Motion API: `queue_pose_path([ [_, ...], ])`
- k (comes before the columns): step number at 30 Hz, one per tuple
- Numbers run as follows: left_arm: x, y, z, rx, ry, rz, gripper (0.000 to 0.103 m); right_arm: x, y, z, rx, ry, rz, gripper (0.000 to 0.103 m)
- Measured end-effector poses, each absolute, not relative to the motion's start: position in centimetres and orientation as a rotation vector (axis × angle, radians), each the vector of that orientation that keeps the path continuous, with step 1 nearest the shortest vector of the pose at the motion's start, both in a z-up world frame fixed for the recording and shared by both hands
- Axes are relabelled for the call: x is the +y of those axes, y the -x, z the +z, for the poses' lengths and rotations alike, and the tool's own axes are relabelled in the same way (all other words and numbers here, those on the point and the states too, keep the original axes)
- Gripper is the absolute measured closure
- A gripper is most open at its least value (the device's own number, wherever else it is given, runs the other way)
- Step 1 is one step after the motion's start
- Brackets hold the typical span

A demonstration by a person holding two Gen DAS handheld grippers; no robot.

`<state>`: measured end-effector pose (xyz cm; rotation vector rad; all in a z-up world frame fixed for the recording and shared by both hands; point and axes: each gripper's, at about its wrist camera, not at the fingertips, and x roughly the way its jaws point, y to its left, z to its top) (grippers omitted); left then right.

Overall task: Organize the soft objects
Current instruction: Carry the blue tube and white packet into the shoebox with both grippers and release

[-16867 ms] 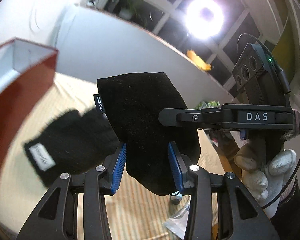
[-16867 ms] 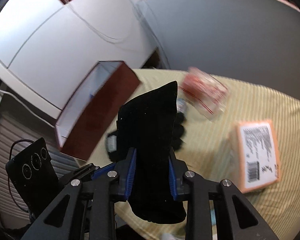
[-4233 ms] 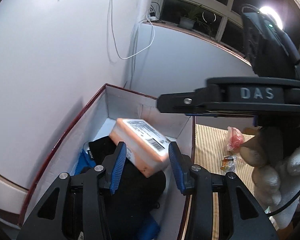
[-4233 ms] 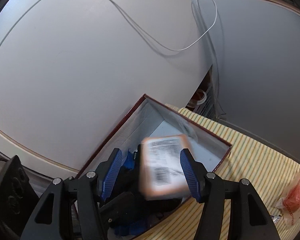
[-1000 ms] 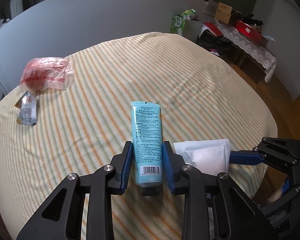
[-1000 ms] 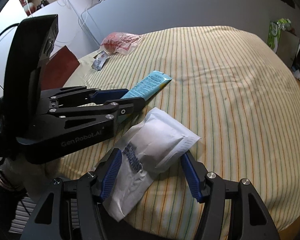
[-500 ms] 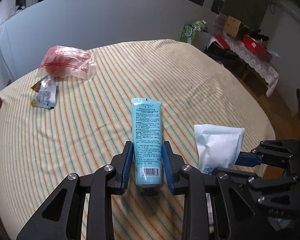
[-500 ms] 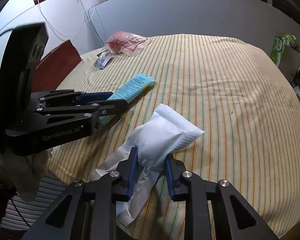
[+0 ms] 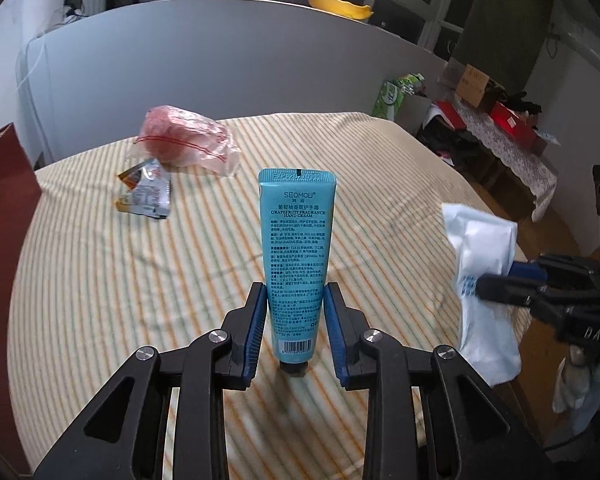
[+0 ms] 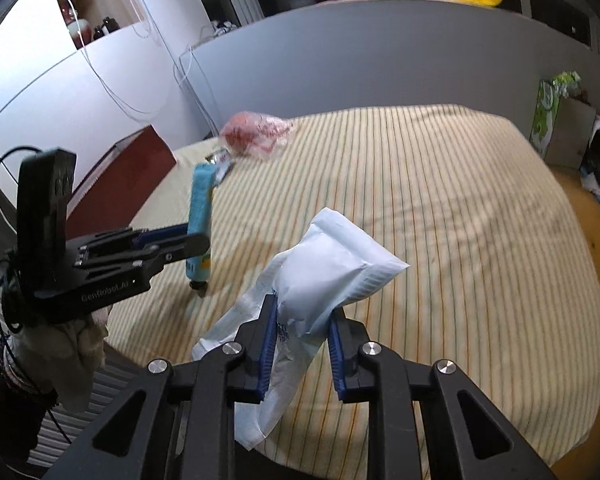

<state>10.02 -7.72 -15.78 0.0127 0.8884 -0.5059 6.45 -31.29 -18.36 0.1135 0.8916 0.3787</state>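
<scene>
Grippers both loaded. Left gripper [image 9: 296, 322] pinches a teal hand cream tube [image 9: 296, 252] low on its body, blue pads on either side, cap end down, crimped end up, centre of the left wrist frame. In the right wrist frame the same tube [image 10: 200, 216] sits left of centre, clear of the striped bedspread [image 10: 440, 200].

Right gripper [image 10: 302, 344] is clamped on a white padded pouch [image 10: 332, 276]: jaws nearly together, squeezing its narrow waist. Puffy end sticks up right of centre, flat printed end droops to the lower left of the frame. In the left wrist frame the pouch [image 9: 480, 248] shows at the right edge.

On the bedspread, upper left of the left wrist frame: a clear zip bag with something red inside [image 9: 188, 140], and a small foil packet [image 9: 144, 194] just beside it, on the near side. Whether they touch, can't tell.

Dark red box [image 10: 120, 176] stands at the left edge of the right wrist frame, beyond the bed. A gloved hand [image 10: 60, 344] holds the left gripper from below, lower left.
</scene>
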Motion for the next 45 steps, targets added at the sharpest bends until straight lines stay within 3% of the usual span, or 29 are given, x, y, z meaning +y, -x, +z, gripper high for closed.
queue_pose_path([
  [11, -6.2, -9.8, -14.1, 0.829, 0.045, -0.495, 0.076, -31.1, -6.9, -16.7, 0.856, -0.1, 0.384, 0.082],
  [20, -0.7, -8.7, -9.3, 0.719, 0.085, -0.42, 0.076, -27.5, -9.8, -12.3, 0.783, -0.041, 0.466, 0.082],
  [33, 13.4, -5.0, -5.3, 0.623, 0.127, -0.106, 0.076, -12.7, -16.3, -6.5, 0.732, 0.052, 0.761, 0.082],
  [45, 19.6, -3.8, -6.9, 0.656, 0.152, 0.084, 0.076, 3.4, -18.0, -8.4, 0.803, 0.185, 0.957, 0.082],
])
